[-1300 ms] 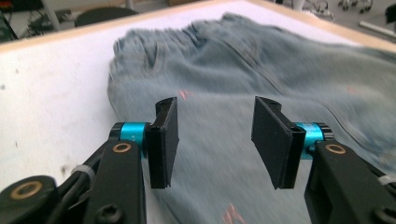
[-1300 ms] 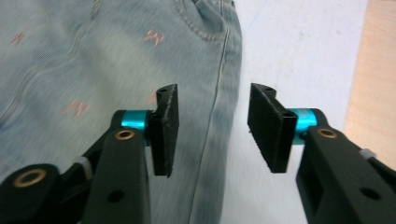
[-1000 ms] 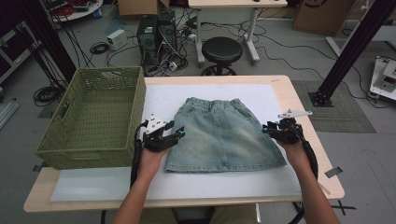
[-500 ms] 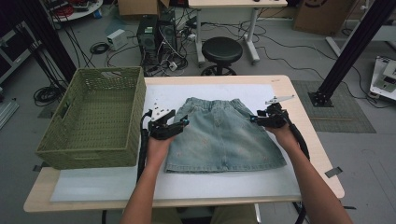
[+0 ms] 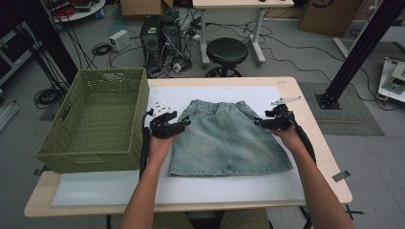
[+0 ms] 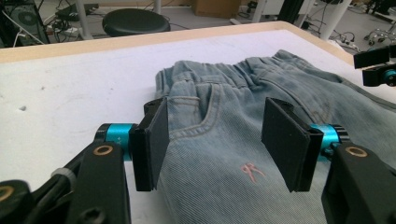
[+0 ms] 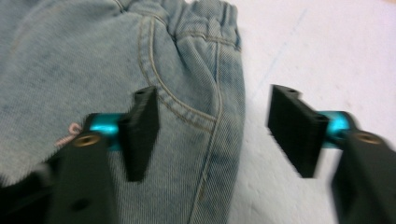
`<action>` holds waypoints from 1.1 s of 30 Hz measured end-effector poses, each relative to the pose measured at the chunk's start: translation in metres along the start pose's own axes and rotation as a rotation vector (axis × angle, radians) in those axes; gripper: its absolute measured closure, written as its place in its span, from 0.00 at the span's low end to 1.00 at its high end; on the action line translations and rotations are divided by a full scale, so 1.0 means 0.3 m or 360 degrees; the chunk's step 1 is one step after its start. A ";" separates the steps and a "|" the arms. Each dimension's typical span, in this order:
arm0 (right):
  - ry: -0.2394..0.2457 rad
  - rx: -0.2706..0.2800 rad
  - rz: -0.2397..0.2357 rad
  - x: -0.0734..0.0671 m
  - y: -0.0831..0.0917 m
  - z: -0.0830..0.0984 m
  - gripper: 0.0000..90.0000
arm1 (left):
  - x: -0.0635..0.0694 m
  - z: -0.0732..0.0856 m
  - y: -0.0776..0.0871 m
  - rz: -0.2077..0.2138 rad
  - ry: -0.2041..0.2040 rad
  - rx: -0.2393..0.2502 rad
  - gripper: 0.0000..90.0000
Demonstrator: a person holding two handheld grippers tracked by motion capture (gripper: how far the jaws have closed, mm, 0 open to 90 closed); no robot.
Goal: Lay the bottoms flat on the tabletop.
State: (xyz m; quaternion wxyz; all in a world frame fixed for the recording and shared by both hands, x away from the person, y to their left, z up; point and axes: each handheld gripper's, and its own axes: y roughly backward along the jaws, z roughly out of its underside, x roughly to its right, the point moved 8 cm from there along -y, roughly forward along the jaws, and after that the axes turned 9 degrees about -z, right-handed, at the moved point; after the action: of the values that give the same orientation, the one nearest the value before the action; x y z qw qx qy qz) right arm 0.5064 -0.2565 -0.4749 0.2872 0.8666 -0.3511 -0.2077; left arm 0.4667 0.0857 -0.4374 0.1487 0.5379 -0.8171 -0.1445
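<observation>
A light blue denim skirt (image 5: 227,143) lies flat on the white mat (image 5: 119,191), waistband away from me. My left gripper (image 5: 184,123) hovers at the skirt's upper left edge. In the left gripper view its jaws straddle the pocket seam of the skirt (image 6: 224,154), and the left gripper (image 6: 215,126) is open, its pads clear of the cloth. My right gripper (image 5: 258,121) is at the upper right edge. It is also open (image 7: 212,126), one jaw over the skirt (image 7: 70,70) and one over the mat. Both pairs of jaws have just been opening, with no cloth pinched.
A green woven basket (image 5: 86,152) stands on the table's left side, close to my left hand. The wooden table edge (image 5: 310,109) runs just right of my right gripper. A black stool (image 5: 227,50) and cables lie on the floor beyond the table.
Both hands have moved away from me along the skirt's sides, from near the hem up towards the waistband. The right gripper's jaws stand wider than before.
</observation>
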 end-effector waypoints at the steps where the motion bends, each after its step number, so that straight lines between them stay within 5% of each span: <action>1: -0.0006 0.0011 0.0002 0.003 -0.003 -0.004 0.47 | 0.001 -0.004 -0.003 0.0003 -0.0010 0.0006 0.46; 10: -0.0025 -0.0029 -0.0045 0.000 -0.094 0.005 0.67 | 0.009 0.008 -0.024 -0.0015 -0.0026 -0.0030 0.46; 16: 0.0042 -0.0108 0.0101 0.013 -0.098 0.014 0.98 | 0.003 0.012 -0.038 -0.0025 -0.0016 -0.0041 0.46; 21: 0.0020 -0.0119 0.0255 0.062 -0.011 0.010 0.98 | -0.011 0.018 -0.056 -0.0024 0.0036 -0.0041 0.46; 24: -0.0034 -0.0147 0.0289 0.082 -0.011 0.028 0.97 | -0.006 0.020 -0.068 -0.0019 0.0034 -0.0039 0.46; 27: 0.0000 -0.0147 0.0320 0.076 -0.019 0.024 0.89 | -0.001 0.013 -0.079 -0.0003 0.0050 -0.0046 0.47; 33: -0.0013 -0.0073 0.0235 0.051 0.007 0.004 0.75 | 0.007 -0.047 -0.119 0.0030 0.0047 -0.0060 0.47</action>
State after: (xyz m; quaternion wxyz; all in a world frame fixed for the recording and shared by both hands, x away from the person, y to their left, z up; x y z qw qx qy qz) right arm 0.5149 -0.2694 -0.4768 0.3200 0.8307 -0.4104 -0.1976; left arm 0.5013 0.0692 -0.4386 0.1721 0.5293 -0.8170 -0.1506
